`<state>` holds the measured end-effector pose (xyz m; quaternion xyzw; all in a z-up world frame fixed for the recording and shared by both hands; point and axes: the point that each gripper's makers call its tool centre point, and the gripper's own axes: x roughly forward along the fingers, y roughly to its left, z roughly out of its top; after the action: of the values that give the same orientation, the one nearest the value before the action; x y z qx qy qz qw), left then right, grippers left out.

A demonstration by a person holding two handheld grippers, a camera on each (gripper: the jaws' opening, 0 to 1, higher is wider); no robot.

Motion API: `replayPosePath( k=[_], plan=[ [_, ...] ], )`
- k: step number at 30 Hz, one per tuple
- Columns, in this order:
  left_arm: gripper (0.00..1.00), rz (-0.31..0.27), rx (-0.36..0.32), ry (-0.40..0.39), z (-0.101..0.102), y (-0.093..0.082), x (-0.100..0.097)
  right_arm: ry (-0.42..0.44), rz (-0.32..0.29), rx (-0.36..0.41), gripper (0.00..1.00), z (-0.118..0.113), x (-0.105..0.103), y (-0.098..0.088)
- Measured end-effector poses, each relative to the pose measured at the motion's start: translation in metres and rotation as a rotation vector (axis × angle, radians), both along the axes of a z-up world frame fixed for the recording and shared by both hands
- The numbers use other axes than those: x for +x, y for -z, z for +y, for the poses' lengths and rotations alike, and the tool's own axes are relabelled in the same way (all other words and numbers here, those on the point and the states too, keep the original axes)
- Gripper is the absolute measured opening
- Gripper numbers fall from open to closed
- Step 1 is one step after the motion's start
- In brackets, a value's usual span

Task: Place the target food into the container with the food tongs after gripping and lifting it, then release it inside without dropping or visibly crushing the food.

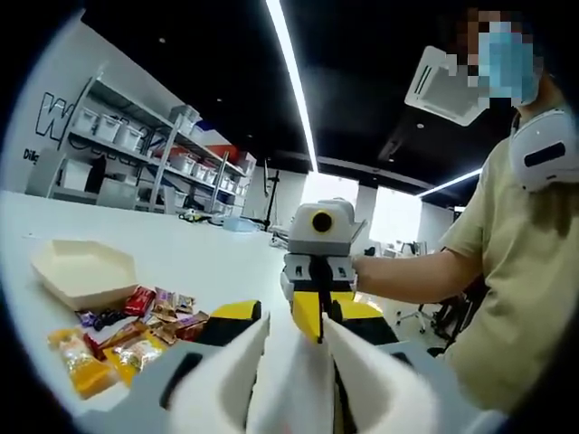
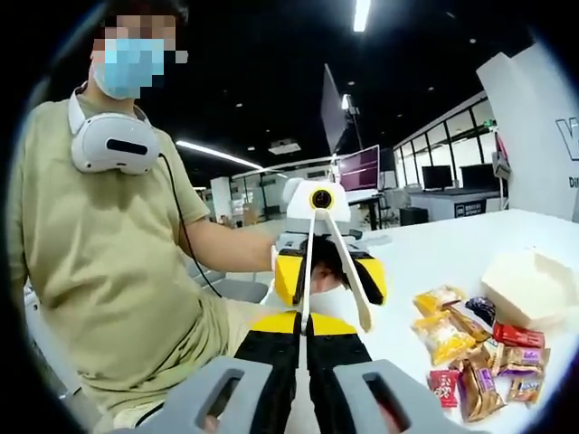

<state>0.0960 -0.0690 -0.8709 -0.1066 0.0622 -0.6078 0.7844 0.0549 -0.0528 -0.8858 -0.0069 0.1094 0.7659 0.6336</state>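
White food tongs (image 1: 237,372) sit between the yellow-and-black jaws of my left gripper (image 1: 298,314), which is shut on them; the two arms stay spread. My right gripper (image 2: 306,322) faces it head-on with its jaws together. One arm of the tongs (image 2: 346,271) ends right at the seam between those jaws, and I cannot tell whether it is pinched. Several wrapped snacks (image 1: 136,336) lie on the white table (image 1: 208,262) to the left, beside a cream hexagonal container (image 1: 86,271). In the right gripper view, the snacks (image 2: 470,357) and container (image 2: 529,285) lie to the right.
A person in a beige shirt (image 2: 99,262) sits close behind the grippers at the table's edge. Shelving with bins (image 1: 136,149) stands far behind the table. Monitors (image 2: 359,168) stand at the far end.
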Motion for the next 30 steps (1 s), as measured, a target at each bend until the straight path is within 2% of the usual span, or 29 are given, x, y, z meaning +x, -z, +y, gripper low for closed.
replayPosePath(
  k=[13, 21, 30],
  plan=[
    [0.27, 0.028, -0.014, 0.014, 0.0007, 0.001, -0.0017, 0.0, 0.001, 0.013, 0.0, 0.0017, -0.0003, -0.0007],
    [0.26, 0.028, -0.03, 0.008, 0.0007, 0.0013, -0.0024, 0.014, 0.024, 0.018, 0.0, 0.0015, 0.0006, -0.0005],
    [0.28, 0.027, -0.037, 0.007, -0.0007, -0.0006, -0.0033, 0.005, 0.012, 0.021, 0.0, 0.0004, -0.0005, -0.0022]
  ],
)
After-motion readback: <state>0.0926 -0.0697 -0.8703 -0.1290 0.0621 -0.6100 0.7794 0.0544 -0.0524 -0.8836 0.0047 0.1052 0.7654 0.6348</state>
